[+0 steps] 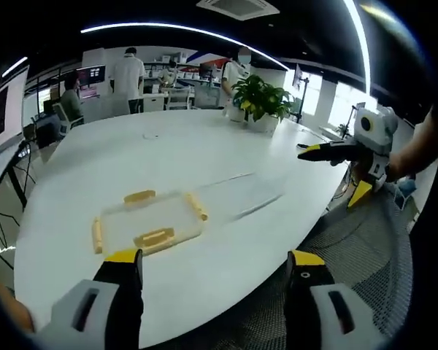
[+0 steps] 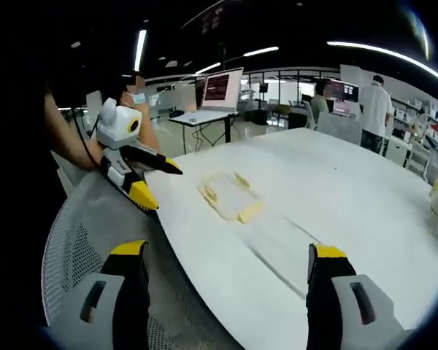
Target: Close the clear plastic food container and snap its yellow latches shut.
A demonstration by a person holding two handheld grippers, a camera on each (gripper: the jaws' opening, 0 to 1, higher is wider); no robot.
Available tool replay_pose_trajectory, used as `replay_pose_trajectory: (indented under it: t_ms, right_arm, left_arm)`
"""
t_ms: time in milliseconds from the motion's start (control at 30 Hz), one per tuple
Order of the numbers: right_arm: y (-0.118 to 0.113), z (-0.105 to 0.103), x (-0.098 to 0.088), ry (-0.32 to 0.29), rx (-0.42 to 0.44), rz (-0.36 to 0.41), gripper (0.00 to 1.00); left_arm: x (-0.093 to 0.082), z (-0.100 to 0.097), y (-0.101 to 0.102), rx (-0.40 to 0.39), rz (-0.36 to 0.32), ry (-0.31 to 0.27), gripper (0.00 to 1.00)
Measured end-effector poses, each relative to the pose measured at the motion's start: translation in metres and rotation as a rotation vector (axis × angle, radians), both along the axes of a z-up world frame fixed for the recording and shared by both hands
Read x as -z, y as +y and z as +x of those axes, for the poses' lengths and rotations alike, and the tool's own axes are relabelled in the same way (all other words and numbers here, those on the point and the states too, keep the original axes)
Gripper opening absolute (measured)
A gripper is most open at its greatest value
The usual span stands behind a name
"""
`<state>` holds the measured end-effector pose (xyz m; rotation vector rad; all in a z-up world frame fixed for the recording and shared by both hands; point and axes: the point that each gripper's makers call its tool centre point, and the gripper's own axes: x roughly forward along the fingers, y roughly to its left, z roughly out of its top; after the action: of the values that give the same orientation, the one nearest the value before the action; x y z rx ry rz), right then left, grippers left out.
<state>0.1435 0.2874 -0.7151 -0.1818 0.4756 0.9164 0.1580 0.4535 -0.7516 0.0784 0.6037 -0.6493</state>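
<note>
mesh chair (image 1: 365, 248) before table (image 1: 204, 146), potted plant (image 1: 261, 98)

White oval tabletop (image 1: 204, 157), surface glossy. Potted green plant (image 1: 261, 100) stands at its far edge. A grey mesh chair back (image 1: 365, 255) sits at the near edge. An open laptop (image 2: 220, 91) rests on a separate desk (image 2: 204, 117) behind. Several people (image 1: 128, 75) stand or sit in the background office among monitors (image 1: 90, 74).

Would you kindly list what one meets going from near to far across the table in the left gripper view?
Left gripper → clear plastic food container with yellow latches → potted plant → people standing beyond the white table.
</note>
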Motion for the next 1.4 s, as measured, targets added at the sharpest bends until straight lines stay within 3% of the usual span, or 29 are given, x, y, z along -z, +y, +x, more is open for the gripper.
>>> replay_pose_trajectory:
  t_ms: [200, 367, 700, 900, 1033, 1100, 1400]
  right_arm:
    - [0.015, 0.006, -0.007, 0.017, 0.062, 0.031, 0.87]
    - [0.027, 0.004, -0.013, 0.012, 0.064, 0.036, 0.86]
    - [0.057, 0.011, -0.011, -0.013, -0.02, -0.076, 0.81]
    - [0.074, 0.018, -0.01, -0.003, -0.053, -0.091, 0.81]
    - [0.085, 0.021, -0.003, 0.016, -0.082, -0.091, 0.8]
    - [0.087, 0.023, 0.005, 0.02, -0.11, -0.132, 0.8]
    - [0.104, 0.04, 0.017, 0.047, -0.159, -0.151, 0.78]
  left_arm:
    - [-0.003, 0.001, -0.002, 0.031, -0.011, -0.007, 0.77]
    - [-0.007, 0.0, 0.002, 0.053, -0.037, -0.007, 0.77]
    - [-0.005, -0.006, 0.017, 0.167, -0.028, 0.021, 0.77]
    - [-0.001, -0.006, 0.028, 0.218, -0.006, 0.052, 0.75]
    - [0.001, -0.001, 0.036, 0.213, -0.004, 0.071, 0.74]
    - [0.003, 0.003, 0.041, 0.209, -0.007, 0.087, 0.74]
    - [0.015, 0.021, 0.062, 0.256, 0.078, 0.13, 0.74]
